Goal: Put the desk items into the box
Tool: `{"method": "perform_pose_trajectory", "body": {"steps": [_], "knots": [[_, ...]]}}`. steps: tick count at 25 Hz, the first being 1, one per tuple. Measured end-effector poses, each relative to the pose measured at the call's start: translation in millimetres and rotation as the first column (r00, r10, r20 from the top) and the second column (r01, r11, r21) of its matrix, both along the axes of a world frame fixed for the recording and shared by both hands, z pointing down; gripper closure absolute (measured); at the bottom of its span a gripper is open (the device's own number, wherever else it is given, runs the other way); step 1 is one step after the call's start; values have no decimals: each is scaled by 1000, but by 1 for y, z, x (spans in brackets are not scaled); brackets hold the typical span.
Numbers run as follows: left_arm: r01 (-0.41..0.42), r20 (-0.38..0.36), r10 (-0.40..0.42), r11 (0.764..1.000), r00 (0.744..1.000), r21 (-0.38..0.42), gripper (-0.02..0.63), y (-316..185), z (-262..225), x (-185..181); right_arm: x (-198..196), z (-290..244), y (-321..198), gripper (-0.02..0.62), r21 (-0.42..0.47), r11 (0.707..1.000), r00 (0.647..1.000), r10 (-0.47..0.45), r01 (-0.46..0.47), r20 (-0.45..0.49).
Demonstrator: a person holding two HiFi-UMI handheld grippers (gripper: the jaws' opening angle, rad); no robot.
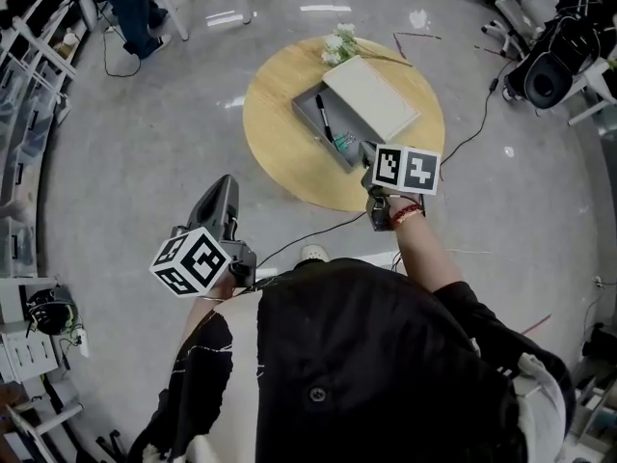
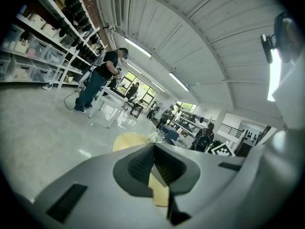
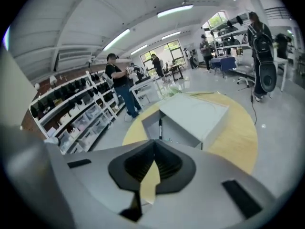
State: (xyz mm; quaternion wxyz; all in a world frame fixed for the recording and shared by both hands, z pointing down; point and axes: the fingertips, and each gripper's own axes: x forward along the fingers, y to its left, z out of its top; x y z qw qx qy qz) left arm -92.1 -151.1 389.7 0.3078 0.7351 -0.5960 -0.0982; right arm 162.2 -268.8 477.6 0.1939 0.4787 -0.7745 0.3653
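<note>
A grey open box (image 1: pixel 310 106) lies on the round wooden table (image 1: pixel 280 152), with its pale lid (image 1: pixel 370 97) resting slantwise across it. A black pen (image 1: pixel 325 119) lies inside the box, and a small green item lies beside the pen. My right gripper (image 1: pixel 367 152) hovers at the box's near corner, jaws shut with nothing between them. In the right gripper view the box (image 3: pixel 151 123), lid (image 3: pixel 193 113) and pen (image 3: pixel 160 128) sit just beyond the closed tips (image 3: pixel 153 154). My left gripper (image 1: pixel 224 193) is held off the table to the left, shut and empty.
White flowers (image 1: pixel 339 46) lie at the table's far edge. A black cable (image 1: pixel 472 138) runs across the floor right of the table. Shelving (image 3: pixel 71 113) lines the left wall, with a person (image 3: pixel 119 87) standing near it. Chairs and a black bag (image 1: pixel 545 75) stand at the right.
</note>
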Motion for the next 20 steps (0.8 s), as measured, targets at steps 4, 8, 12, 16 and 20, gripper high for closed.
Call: {"method": "perform_pose_trajectory", "body": {"steps": [4,8,12,16,20], "knots": [[-12,10,12,1000,1000,15,597,17,-6,-4,-12,-41,24,589,94,994,986,42,-58,162],[-34,21,34,999,999,20,597,40,-9,-5,-41,-81,56,590,190,980,937,-16,-54,350],[-67,16,67,998,998,16,597,61,-8,2,-62,-90,88,590,245,969,931,-67,-25,360],[-77,12,77,997,997,16,597,86,-5,3,-74,-88,122,591,277,960,951,-110,27,289],[-81,12,81,996,997,20,597,106,-4,7,-80,-86,149,591,289,955,960,-145,72,238]]}}
